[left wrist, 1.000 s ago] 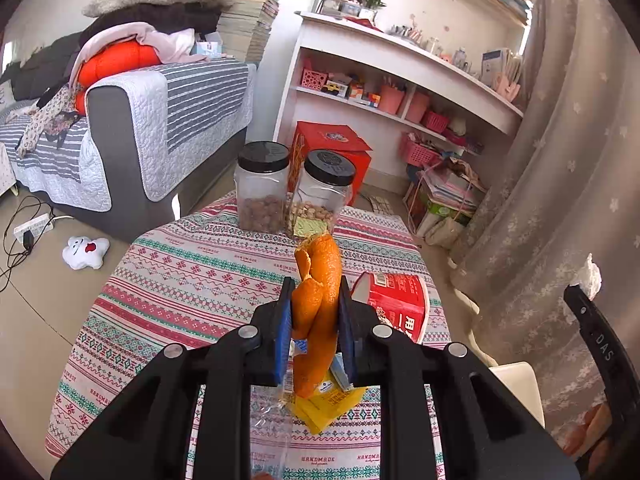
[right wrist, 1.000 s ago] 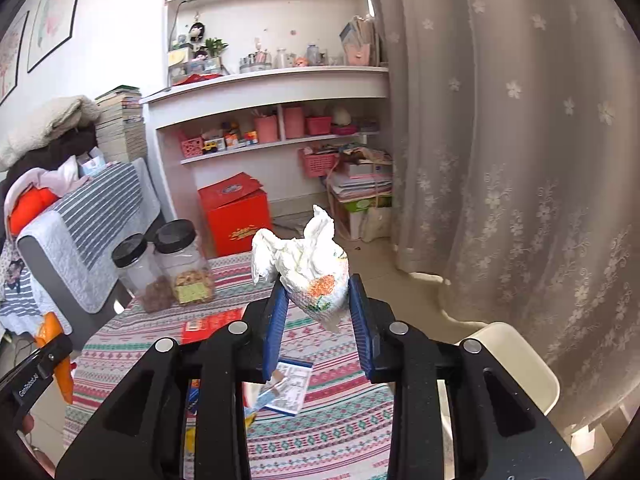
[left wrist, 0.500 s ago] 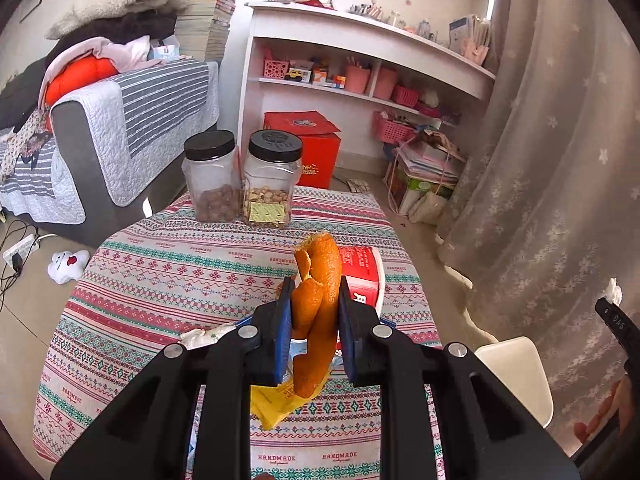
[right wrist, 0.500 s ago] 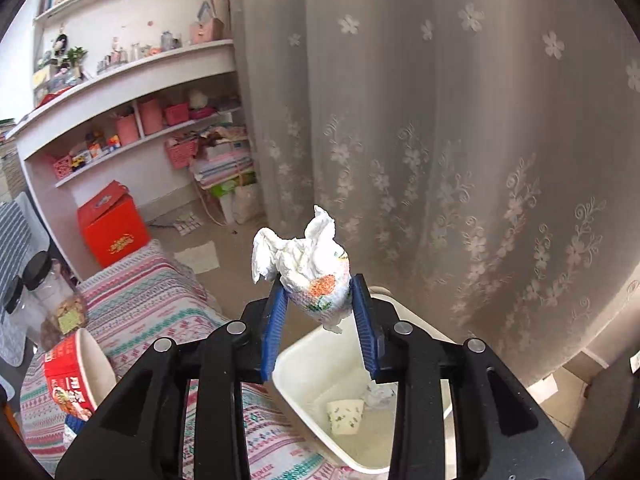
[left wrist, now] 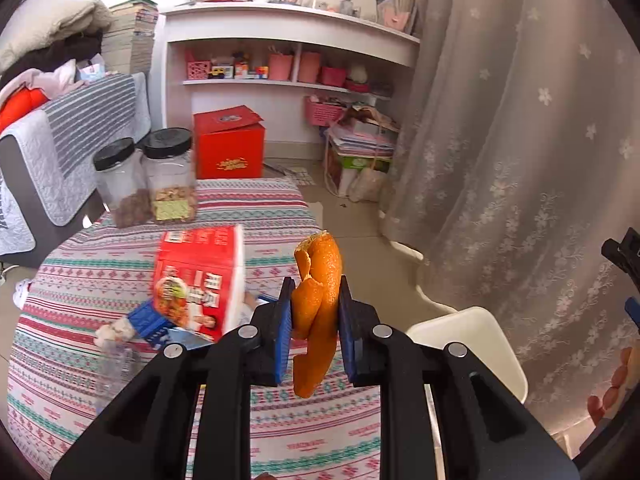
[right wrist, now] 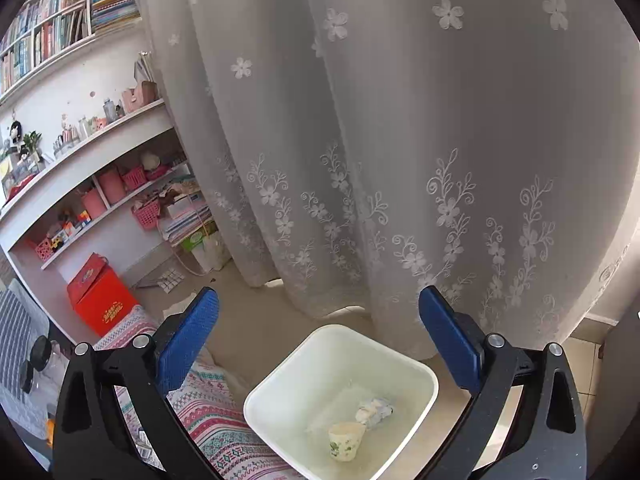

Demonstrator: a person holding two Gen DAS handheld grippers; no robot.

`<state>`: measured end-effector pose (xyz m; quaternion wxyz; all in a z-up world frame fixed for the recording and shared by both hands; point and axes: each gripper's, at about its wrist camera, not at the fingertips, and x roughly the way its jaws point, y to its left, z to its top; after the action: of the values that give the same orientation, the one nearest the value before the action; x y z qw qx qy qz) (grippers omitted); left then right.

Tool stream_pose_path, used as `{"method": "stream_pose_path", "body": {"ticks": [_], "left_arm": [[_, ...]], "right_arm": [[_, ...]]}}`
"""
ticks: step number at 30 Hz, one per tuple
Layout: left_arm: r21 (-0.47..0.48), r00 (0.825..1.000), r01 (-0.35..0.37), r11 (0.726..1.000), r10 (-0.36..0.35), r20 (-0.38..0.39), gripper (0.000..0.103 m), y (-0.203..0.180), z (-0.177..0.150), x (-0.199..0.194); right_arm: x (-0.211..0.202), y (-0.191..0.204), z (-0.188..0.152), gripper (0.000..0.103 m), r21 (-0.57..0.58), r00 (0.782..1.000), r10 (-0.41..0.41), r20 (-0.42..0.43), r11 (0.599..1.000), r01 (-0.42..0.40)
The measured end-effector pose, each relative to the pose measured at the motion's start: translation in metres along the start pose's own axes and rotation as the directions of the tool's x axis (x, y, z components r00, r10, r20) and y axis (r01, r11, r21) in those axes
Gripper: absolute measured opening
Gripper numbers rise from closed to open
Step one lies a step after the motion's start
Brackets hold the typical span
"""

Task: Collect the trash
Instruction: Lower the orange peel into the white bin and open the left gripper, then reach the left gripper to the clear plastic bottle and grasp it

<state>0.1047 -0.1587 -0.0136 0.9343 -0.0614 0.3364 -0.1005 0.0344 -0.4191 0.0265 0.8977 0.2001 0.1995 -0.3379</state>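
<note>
My left gripper (left wrist: 314, 304) is shut on an orange peel (left wrist: 318, 280) and holds it above the right side of the patterned table (left wrist: 80, 360). The white trash bin (left wrist: 472, 344) stands on the floor just right of it. My right gripper (right wrist: 318, 320) is open and empty, above the same white bin (right wrist: 424, 372). Inside the bin lie a crumpled white wrapper (right wrist: 374, 410) and a small paper cup (right wrist: 346, 438). On the table lie a red box (left wrist: 200, 272), a blue packet (left wrist: 150, 322) and a crumpled tissue (left wrist: 114, 332).
Two black-lidded jars (left wrist: 160, 176) stand at the table's far edge. A red carton (left wrist: 228, 148) sits on the floor by the white shelves (left wrist: 288, 60). A lace curtain (right wrist: 400, 140) hangs behind the bin. A sofa (left wrist: 48, 136) is at far left.
My right gripper opened and the crumpled white wrapper dropped into the bin. My left gripper carried the orange peel rightward toward the bin.
</note>
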Motion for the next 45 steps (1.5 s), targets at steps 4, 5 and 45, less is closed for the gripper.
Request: {"method": "stream_pose_path", "body": {"ticks": [4, 5, 45], "left_arm": [[0.018, 0.995, 0.099, 0.995, -0.098, -0.036, 0.021, -0.054, 0.001, 0.015], [0.029, 0.992, 0.121, 0.992, -0.119, -0.041, 0.021, -0.068, 0.001, 0.017], [0.041, 0.983, -0.12, 0.992, 0.125, -0.131, 0.092, -0.012, -0.015, 0.003]], "right_arm": [[0.0, -0.03, 0.015, 0.096, 0.096, 0.999, -0.029, 0.025, 0.995, 0.027], [0.0, -0.036, 0.018, 0.096, 0.118, 0.999, -0.035, 0.025, 0.992, 0.032], [-0.017, 0.07, -0.03, 0.096, -0.23, 0.994, 0.094, -0.061, 0.967, -0.106]]}}
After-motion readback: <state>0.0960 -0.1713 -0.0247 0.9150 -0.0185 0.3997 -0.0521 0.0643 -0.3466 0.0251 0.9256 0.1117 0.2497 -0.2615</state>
